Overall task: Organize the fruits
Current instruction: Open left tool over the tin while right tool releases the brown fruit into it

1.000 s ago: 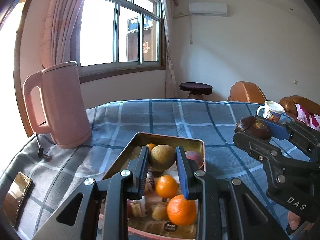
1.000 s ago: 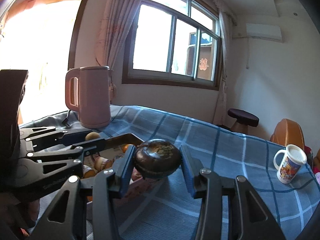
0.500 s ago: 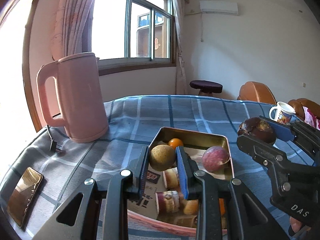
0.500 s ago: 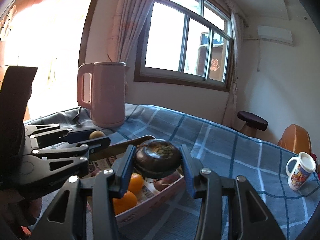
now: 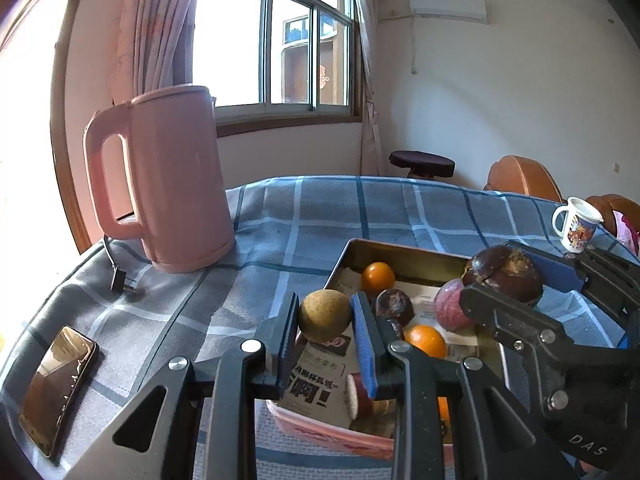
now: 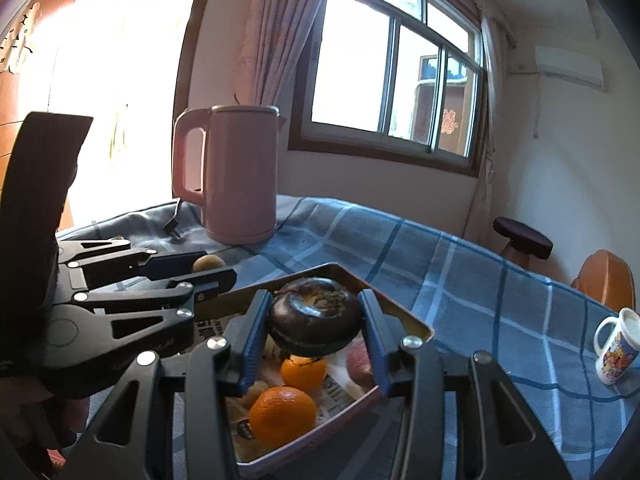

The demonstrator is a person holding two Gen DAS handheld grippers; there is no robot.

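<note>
Both hands are loaded over the tin tray (image 5: 404, 252). The left gripper (image 5: 325, 317) is pinched snug on a small tan round fruit (image 5: 325, 315), held just above the tray's near-left corner, pads pressing it at three and nine o'clock. The right gripper (image 6: 315, 324) is spread wider around a dark purple fruit (image 6: 314, 320), hanging over the oranges (image 6: 282, 416) at the tray's right side. The tan one looks light, dry-skinned and firm, so a squeeze across its widest part should hold without much force. The purple one looks heavier, its glossy rind probably hard but slick; I'd grip it at the equator, as it sits now, since higher up it might squirt out. The pink kettle (image 5: 168, 176) stands at eleven o'clock, well apart.
</note>
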